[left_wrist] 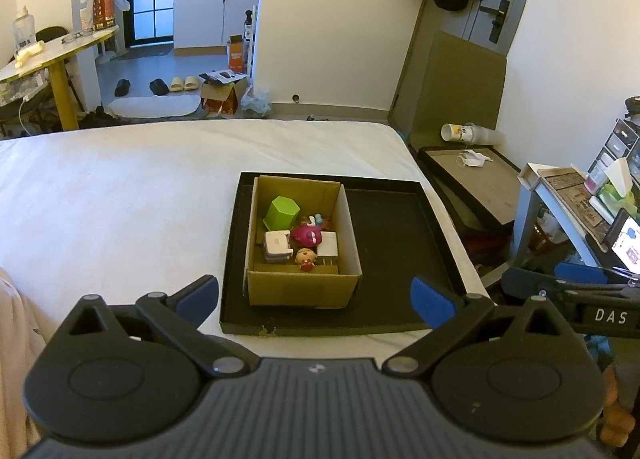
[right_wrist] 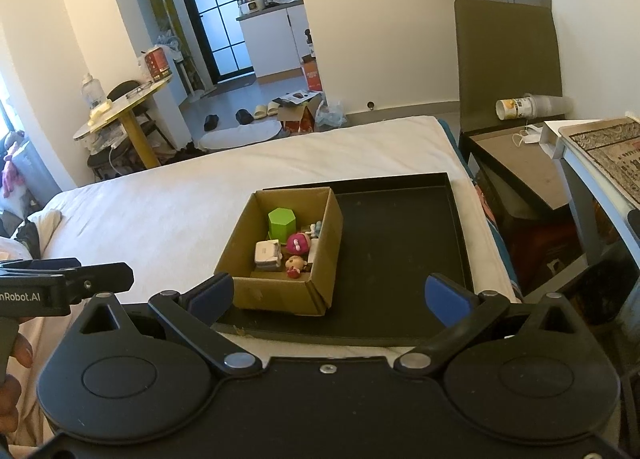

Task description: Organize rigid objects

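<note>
Hovering low in the frame, both grippers are released and hold nothing: the left gripper [left_wrist: 316,299] and the right gripper [right_wrist: 330,297] each show blue fingers [left_wrist: 434,301] spread wide apart. The task's things sit in a cardboard box [left_wrist: 302,285] at the centre of both views, in the left part of a black tray [left_wrist: 396,235] lying on a white bed [left_wrist: 120,195].

Inside the box are a green hexagonal container [left_wrist: 281,213], a magenta toy [left_wrist: 306,235], a white charger plug [left_wrist: 329,245], a white and grey block [left_wrist: 277,245] and a small doll figure [left_wrist: 306,258]. The right part of the tray is bare.

I judge that the sorting is either just beginning or already closed; the pictures alone do not decide it. If it begins, the next move calls for lowering one gripper into the box over a single item, keeping clear of the cardboard walls.

Readable writing: "DAS" on the right gripper's body at the right edge of the left view, and "nRobot.AI" on the left gripper's body at the left edge of the right view.
</note>
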{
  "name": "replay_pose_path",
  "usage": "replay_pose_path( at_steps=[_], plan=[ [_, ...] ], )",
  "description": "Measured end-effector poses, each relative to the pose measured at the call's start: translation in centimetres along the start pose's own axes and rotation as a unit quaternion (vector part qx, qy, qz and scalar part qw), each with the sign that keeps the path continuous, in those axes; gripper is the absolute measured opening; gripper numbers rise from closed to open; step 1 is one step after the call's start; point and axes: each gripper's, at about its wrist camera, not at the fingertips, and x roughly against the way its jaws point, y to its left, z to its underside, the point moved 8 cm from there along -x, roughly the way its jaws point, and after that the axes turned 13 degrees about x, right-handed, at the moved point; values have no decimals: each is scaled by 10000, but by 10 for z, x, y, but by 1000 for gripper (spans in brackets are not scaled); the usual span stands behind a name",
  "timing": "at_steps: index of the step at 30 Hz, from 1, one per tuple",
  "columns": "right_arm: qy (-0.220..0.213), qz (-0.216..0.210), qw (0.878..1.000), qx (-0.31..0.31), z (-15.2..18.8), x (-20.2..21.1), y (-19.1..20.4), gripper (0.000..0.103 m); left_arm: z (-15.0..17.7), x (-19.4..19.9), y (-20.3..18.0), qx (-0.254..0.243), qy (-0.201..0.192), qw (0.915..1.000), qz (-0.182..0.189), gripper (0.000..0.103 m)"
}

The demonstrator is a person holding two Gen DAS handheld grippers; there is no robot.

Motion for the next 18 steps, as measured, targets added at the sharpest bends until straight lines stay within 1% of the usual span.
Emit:
replay_pose_path(
  at_steps=[18],
  plan=[
    [22, 25, 10000, 10, 1, -2, -1, 103, 3, 2, 0, -10, 2, 10000, -11, 102]
  ],
)
